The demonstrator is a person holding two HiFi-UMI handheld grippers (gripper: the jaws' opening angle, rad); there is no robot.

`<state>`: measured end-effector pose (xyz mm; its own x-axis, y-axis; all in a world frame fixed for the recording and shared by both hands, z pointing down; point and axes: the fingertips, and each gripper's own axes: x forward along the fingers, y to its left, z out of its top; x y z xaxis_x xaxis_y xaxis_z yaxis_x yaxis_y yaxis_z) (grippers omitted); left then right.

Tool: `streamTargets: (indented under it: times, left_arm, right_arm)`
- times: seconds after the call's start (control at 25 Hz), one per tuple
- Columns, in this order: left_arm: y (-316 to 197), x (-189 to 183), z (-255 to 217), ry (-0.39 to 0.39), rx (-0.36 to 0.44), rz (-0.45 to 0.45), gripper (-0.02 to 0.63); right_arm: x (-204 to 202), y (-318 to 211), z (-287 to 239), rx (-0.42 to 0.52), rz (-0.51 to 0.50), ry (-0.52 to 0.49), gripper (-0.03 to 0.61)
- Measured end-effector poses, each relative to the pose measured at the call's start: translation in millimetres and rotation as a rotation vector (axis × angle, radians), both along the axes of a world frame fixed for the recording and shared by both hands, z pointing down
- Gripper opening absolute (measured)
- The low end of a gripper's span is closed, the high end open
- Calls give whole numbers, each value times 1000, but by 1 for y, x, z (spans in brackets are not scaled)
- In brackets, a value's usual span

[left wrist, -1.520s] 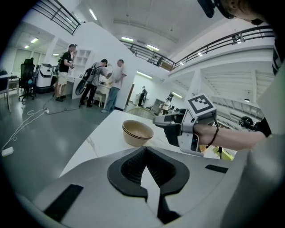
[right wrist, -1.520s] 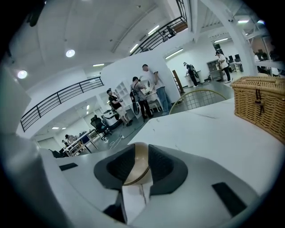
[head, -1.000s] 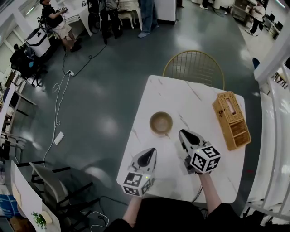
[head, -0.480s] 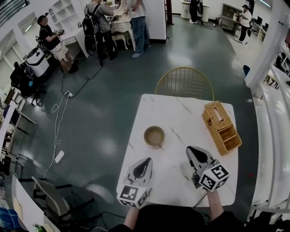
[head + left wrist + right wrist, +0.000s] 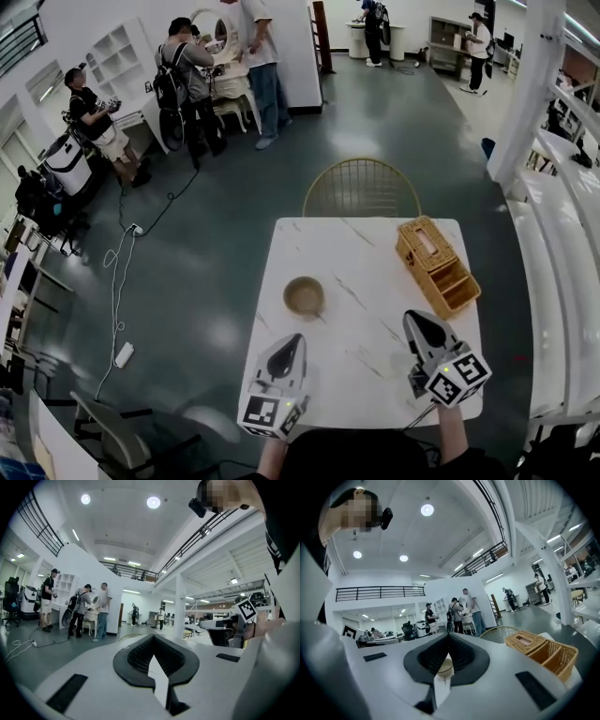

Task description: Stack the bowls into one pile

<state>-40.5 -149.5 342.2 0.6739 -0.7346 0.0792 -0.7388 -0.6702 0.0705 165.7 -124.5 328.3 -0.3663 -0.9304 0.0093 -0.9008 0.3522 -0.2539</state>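
Bowl [image 5: 304, 296], basket [image 5: 437, 265] obstruct (elsewhere seemingly open).

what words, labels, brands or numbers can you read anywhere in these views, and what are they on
No readable words or numbers in any view.
Left gripper and right gripper: black-and-white square marker patterns only, no letters.
Bowl, wicker box, table: no print visible.
Anything in the room behind: too small to tell.

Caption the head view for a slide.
Left hand-held gripper and right, both shut, above a table with bowl and basket.
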Motion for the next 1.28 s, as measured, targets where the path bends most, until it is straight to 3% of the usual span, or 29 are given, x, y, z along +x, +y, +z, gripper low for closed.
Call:
streamTargets:
  times: [0.44, 1.28]
  left_arm:
    - [4, -9, -20, 13, 50, -29, 14]
    - [13, -3, -26, -6, 63, -76, 14]
  right_arm:
    - [32, 25, -21, 65, 107, -14, 14]
    - [59, 45, -16, 61, 181, -7, 14]
